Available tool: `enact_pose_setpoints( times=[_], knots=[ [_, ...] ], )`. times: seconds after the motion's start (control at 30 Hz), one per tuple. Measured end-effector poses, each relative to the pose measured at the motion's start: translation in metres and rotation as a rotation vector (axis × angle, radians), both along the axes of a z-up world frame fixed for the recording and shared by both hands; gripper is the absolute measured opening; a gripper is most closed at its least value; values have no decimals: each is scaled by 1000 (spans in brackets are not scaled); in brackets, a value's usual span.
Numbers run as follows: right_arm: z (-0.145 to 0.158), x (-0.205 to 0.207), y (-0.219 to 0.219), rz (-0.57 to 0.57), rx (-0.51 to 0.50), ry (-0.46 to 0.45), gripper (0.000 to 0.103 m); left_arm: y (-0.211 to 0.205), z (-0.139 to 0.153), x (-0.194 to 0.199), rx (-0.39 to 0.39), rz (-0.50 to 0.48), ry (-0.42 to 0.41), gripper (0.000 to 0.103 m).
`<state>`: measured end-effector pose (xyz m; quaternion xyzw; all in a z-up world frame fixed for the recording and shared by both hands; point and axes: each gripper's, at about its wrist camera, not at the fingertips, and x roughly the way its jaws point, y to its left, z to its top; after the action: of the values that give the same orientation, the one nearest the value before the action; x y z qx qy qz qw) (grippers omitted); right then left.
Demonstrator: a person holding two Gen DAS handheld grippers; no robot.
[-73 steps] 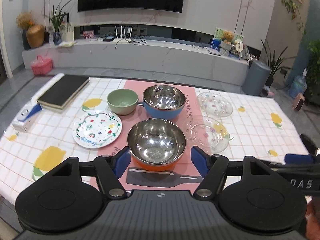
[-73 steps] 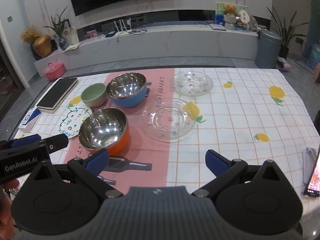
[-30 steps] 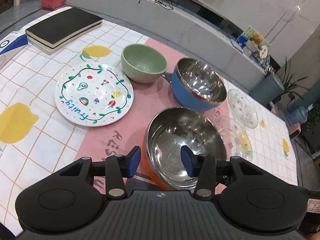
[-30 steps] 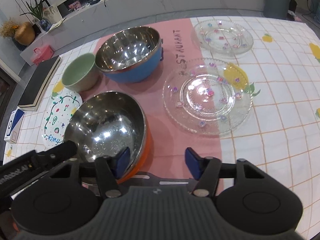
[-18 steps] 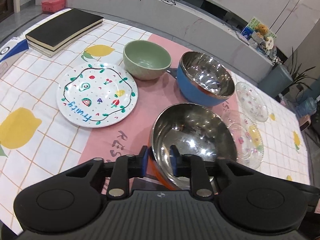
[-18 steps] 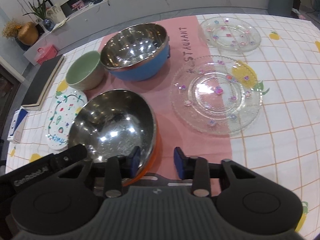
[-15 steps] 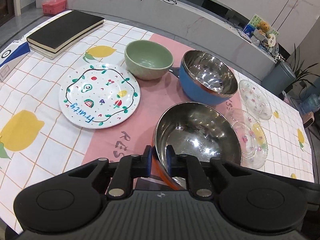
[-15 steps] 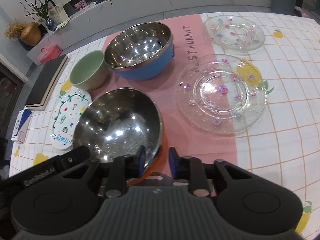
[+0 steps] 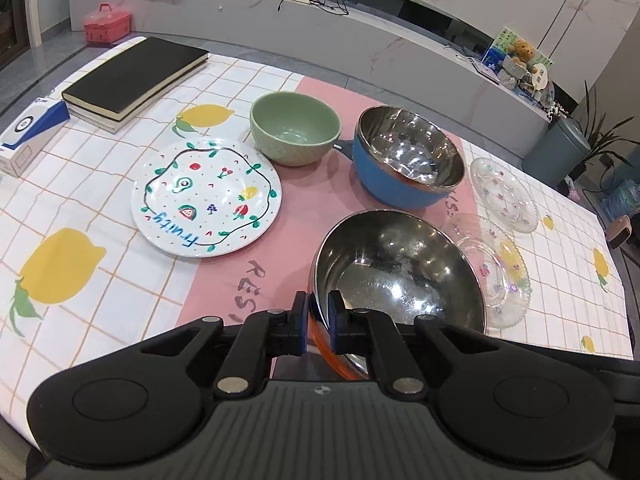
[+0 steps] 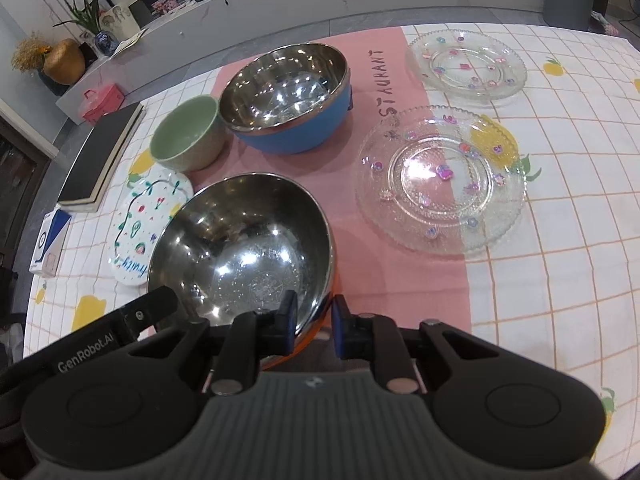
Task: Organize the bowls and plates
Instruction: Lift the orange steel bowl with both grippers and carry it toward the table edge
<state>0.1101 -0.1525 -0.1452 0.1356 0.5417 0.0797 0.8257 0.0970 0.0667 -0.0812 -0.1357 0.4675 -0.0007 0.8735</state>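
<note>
Both grippers are clamped on the near rim of the orange-walled, steel-lined bowl (image 9: 400, 276): left gripper (image 9: 318, 322) at its left, right gripper (image 10: 314, 322) at its right. Straight ahead, just beyond, sits the matching blue-walled steel bowl (image 9: 408, 156).

Sitting on the table (image 9: 120, 280): three bowls (image 9: 400, 272) (image 9: 408, 160) (image 9: 296, 128), three plates (image 9: 206, 196) (image 10: 440, 180) (image 10: 466, 64), one black book (image 9: 132, 76), one small box (image 9: 28, 132).
</note>
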Motion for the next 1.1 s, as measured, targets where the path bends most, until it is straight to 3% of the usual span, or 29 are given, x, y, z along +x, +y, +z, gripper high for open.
enact_pose_setpoints(
  times=[0.5,1.1],
  knots=[
    [22,-52,7,51,85,34,16,17,32,-56,19,18,-26,10],
    [0,-82,29,115,78,96,17,44,3,-91,-12,63,41,10]
  ],
)
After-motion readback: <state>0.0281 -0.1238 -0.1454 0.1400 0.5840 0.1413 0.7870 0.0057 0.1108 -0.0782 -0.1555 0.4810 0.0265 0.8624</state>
